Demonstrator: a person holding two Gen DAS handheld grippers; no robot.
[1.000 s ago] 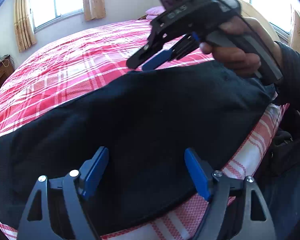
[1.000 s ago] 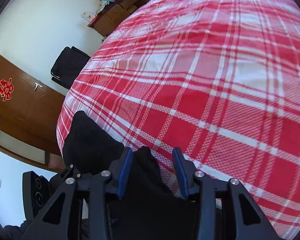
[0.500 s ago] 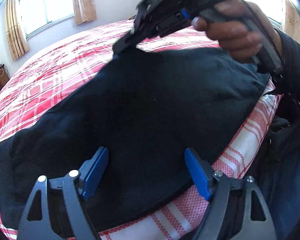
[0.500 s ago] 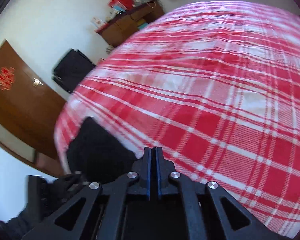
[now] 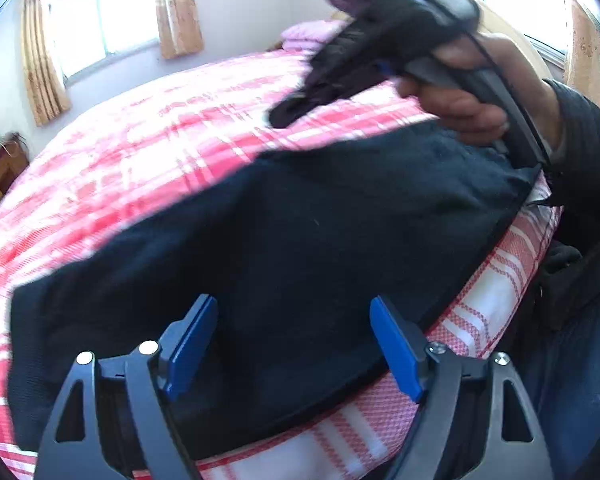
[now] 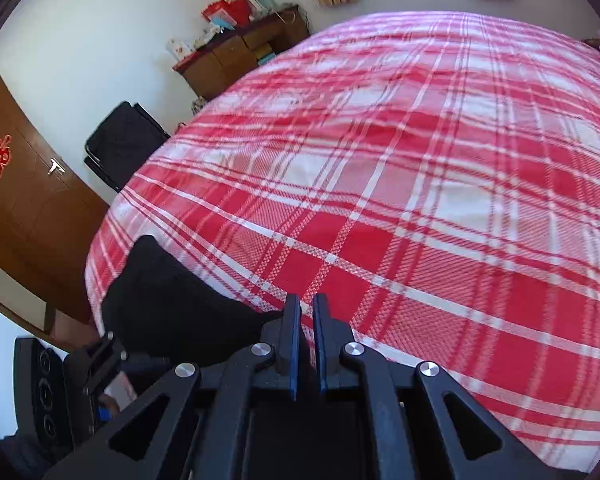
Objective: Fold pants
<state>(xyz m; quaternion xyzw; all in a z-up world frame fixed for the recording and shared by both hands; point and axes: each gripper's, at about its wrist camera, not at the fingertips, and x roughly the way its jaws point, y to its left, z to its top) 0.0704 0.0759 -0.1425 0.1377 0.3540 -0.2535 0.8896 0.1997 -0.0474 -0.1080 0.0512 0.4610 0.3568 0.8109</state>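
The black pants (image 5: 300, 248) lie flat along the near edge of a bed with a red and white plaid cover (image 5: 148, 148). My left gripper (image 5: 296, 344) is open, its blue pads just above the near part of the pants, holding nothing. My right gripper (image 5: 288, 114) hovers above the far edge of the pants, blurred, in a hand. In the right wrist view my right gripper (image 6: 304, 344) has its pads nearly together with a thin gap and no cloth between them; the pants (image 6: 172, 304) lie to its lower left.
The plaid bed (image 6: 420, 200) stretches far ahead. A pink pillow (image 5: 304, 34) lies at its head. A wooden door (image 6: 24, 208), a black suitcase (image 6: 120, 144) and a cluttered wooden cabinet (image 6: 236, 56) stand by the wall. The person's legs (image 5: 572, 380) are at the right.
My right gripper closed on the pants' far edge and lifted it, then let it go. It now hovers higher with the cloth lying flat. My left gripper stayed open in place.
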